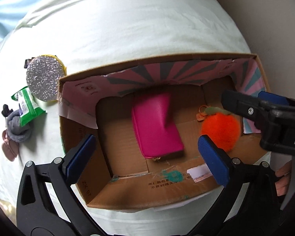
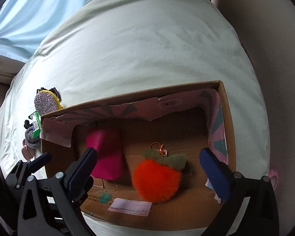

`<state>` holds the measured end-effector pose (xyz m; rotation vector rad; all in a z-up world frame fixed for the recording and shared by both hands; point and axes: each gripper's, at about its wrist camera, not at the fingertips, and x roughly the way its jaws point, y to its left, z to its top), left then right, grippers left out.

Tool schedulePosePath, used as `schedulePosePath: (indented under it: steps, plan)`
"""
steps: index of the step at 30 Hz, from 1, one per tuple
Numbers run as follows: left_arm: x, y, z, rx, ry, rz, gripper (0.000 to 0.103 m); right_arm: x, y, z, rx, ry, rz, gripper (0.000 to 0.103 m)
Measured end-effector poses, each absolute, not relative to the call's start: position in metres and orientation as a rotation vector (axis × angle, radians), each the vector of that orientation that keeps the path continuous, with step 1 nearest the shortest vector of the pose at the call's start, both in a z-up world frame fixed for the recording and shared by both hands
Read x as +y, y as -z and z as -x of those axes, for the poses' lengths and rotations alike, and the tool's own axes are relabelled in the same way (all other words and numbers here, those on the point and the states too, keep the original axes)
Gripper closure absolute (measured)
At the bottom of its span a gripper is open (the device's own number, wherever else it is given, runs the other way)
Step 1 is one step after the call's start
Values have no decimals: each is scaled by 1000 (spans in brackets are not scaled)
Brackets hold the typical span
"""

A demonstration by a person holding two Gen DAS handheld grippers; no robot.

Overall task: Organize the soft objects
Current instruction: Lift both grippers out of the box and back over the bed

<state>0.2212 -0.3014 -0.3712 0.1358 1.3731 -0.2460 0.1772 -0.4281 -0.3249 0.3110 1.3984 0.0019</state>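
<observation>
Both grippers, left point(image 1: 147, 153) and right point(image 2: 153, 169), gape empty over the cardboard box point(image 1: 127, 194); inside lie a pink pouch point(image 1: 157, 125) and an orange plush point(image 2: 157, 179).

pale bed point(image 1: 147, 29) — cardboard box point(image 1: 167, 198), glitter pouch point(image 1: 44, 78), green packet point(image 1: 27, 106), grey sock point(image 1: 17, 129)

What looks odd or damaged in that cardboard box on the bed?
The cardboard box has a torn, ragged pink patterned paper lining peeling along its far and side walls. Inside, the pink pouch lies askew and the orange plush fruit sits loose. Nothing is spilled.
</observation>
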Motion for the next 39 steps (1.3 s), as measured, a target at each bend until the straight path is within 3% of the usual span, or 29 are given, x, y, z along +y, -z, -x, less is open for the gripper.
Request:
schedulePosePath:
  steps: [9, 21, 31, 39]
  plan:
    - [-287, 326, -205, 1302, 267, -120, 0, -419, 292, -165, 1344, 14, -279, 0]
    - [-234, 224, -163, 1148, 266, -19, 0, -384, 169, -114, 1155, 12, -196, 0]
    - [-124, 153, -116, 988, 197, 67, 0, -299, 89, -62, 950, -40, -67, 0]
    - [-6, 119, -79, 890, 111, 109, 0, -210, 62, -27, 843, -79, -95, 0]
